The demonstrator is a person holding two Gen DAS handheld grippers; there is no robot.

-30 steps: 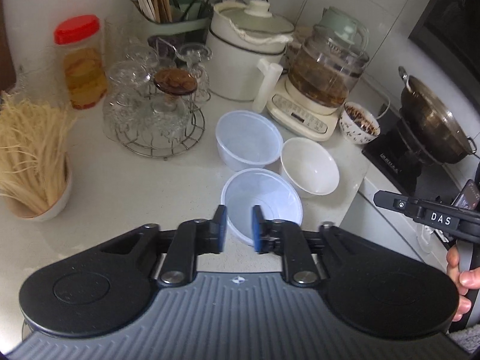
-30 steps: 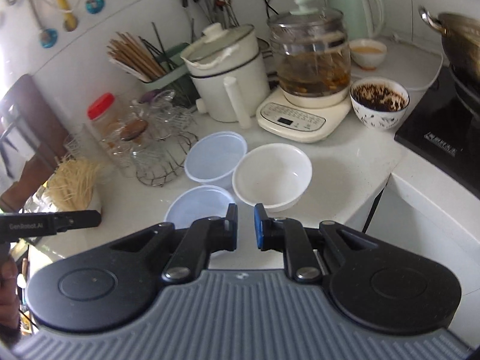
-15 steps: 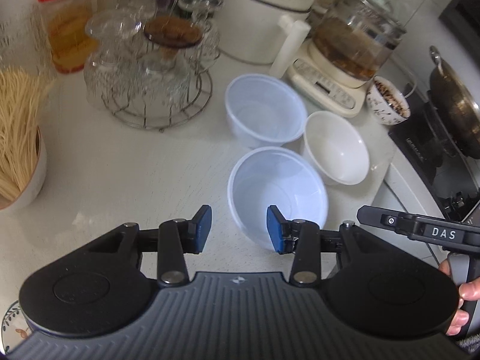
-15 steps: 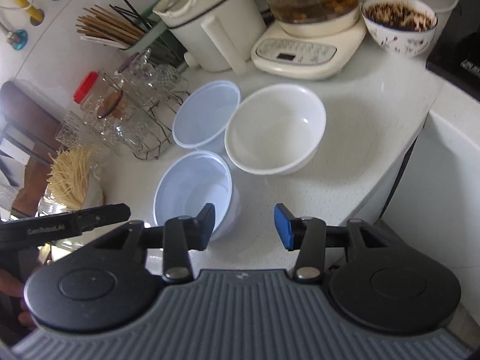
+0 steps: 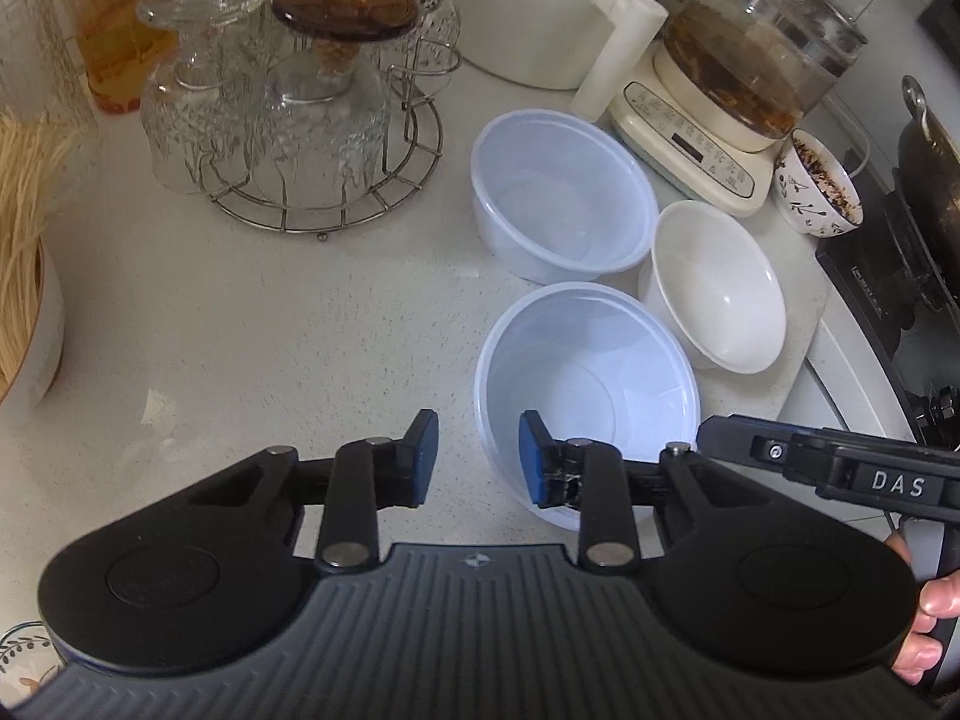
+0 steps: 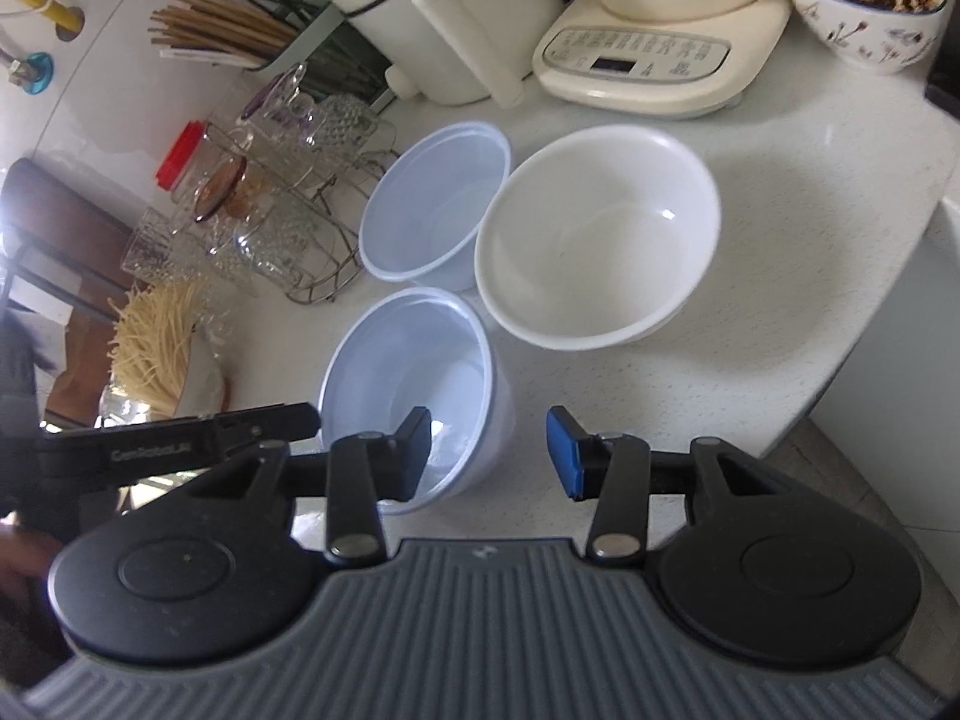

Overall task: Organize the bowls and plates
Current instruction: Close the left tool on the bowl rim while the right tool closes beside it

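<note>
Three empty bowls stand together on the white counter: a near translucent plastic bowl (image 5: 591, 384) (image 6: 414, 372), a far translucent plastic bowl (image 5: 561, 192) (image 6: 438, 204), and a white ceramic bowl (image 5: 714, 282) (image 6: 600, 234). My left gripper (image 5: 477, 462) straddles the near bowl's left rim, one finger inside and one outside. Its jaws are closing, and the pads stand apart from the wall. My right gripper (image 6: 489, 456) straddles the same bowl's opposite rim. Its jaws are also closing and have a clear gap to the wall.
A wire rack of upturned glasses (image 5: 288, 120) and a bowl of dry noodles (image 5: 24, 228) stand to the left. Behind the bowls are a white cooker (image 6: 444, 18), a glass kettle on its base (image 5: 720, 96) and a patterned bowl (image 5: 819, 186). The stove and wok (image 5: 924, 180) sit past the counter's right edge.
Both grippers have come down and closer to the near plastic bowl. Their jaws went from nearly shut to wide, then narrowed a little, and now straddle its rim.
</note>
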